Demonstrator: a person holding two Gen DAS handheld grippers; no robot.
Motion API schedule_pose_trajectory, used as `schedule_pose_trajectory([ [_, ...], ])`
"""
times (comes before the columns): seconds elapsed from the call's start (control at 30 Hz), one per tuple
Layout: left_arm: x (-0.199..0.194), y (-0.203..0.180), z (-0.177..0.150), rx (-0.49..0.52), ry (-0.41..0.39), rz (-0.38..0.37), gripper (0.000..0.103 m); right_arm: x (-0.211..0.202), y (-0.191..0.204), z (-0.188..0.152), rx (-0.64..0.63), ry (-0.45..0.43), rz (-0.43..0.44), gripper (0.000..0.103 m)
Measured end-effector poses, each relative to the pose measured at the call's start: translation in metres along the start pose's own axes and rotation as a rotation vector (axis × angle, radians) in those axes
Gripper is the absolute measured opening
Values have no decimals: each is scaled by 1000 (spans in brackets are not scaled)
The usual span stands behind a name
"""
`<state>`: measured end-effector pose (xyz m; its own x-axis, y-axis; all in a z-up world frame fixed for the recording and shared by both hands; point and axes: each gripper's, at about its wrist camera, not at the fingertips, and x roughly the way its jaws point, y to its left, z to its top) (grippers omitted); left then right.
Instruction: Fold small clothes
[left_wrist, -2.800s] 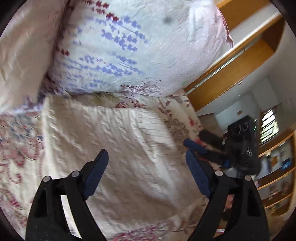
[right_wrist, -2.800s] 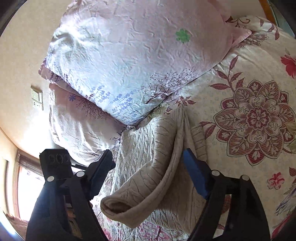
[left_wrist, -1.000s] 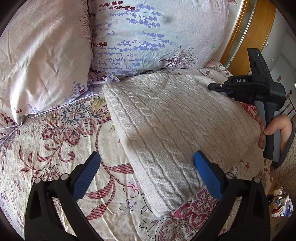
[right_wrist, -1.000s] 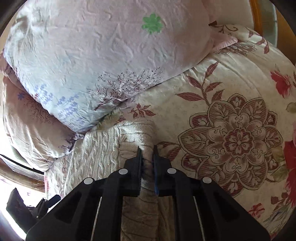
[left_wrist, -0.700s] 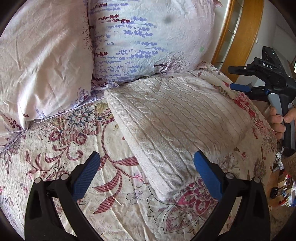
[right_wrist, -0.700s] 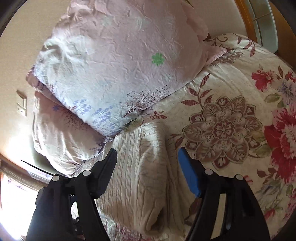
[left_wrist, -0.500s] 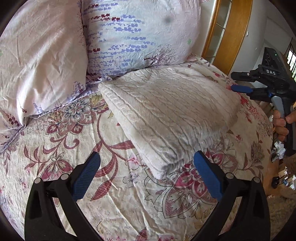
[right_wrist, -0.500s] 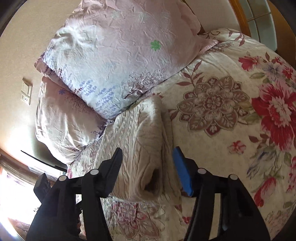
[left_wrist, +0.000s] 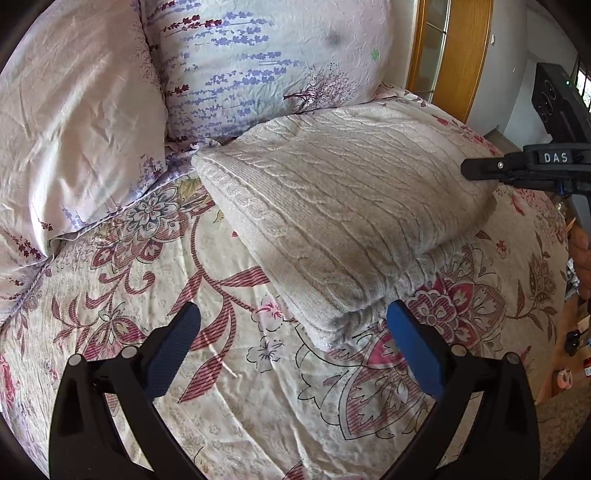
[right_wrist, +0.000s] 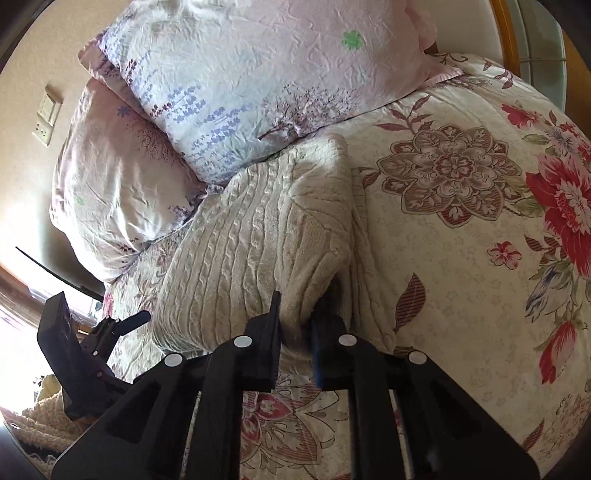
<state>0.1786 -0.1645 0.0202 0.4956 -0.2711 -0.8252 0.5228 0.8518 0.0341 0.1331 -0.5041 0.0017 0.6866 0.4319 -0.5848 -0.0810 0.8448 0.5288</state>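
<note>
right gripper (right_wrist: 295, 325) re-clamped on folded sweater (left_wrist: 343, 206) edge at 6 o'clock | left gripper (left_wrist: 291, 343) spread, withdrawn | fold likely being adjusted

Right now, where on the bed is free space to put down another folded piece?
Bare bedspread lies between the left gripper and the knit sweater, and beyond the sweater's far side. It is crowded at the pillows, which the sweater touches.

Daylight fills both my views, bright and sharp at the centre. My right wrist view blows out to white glare at its lower left; the sweater (right_wrist: 258, 236) throws a soft shadow. Fisheye bending and dark corners ring both.
</note>
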Motion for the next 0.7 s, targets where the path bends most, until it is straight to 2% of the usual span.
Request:
schedule_pose_trajectory([
  [0.13,3,5,0,-9,4,25,101,-32,-3,11,57,-136,57,10],
  [0.2,6,9,0,-23,13,40,101,-40,-1,17,48,-158,77,10],
  [0.33,10,17,1,-56,27,42,101,-36,8,12,-3,-121,50,10],
  [0.47,7,23,0,-75,19,39,101,-33,-5,-5,53,-90,36,10],
  [0.57,8,26,-2,-108,30,6,101,-26,-15,-12,79,-69,-26,10],
  [0.7,11,25,-3,-107,44,3,101,-7,-22,-19,74,-11,-106,10],
])
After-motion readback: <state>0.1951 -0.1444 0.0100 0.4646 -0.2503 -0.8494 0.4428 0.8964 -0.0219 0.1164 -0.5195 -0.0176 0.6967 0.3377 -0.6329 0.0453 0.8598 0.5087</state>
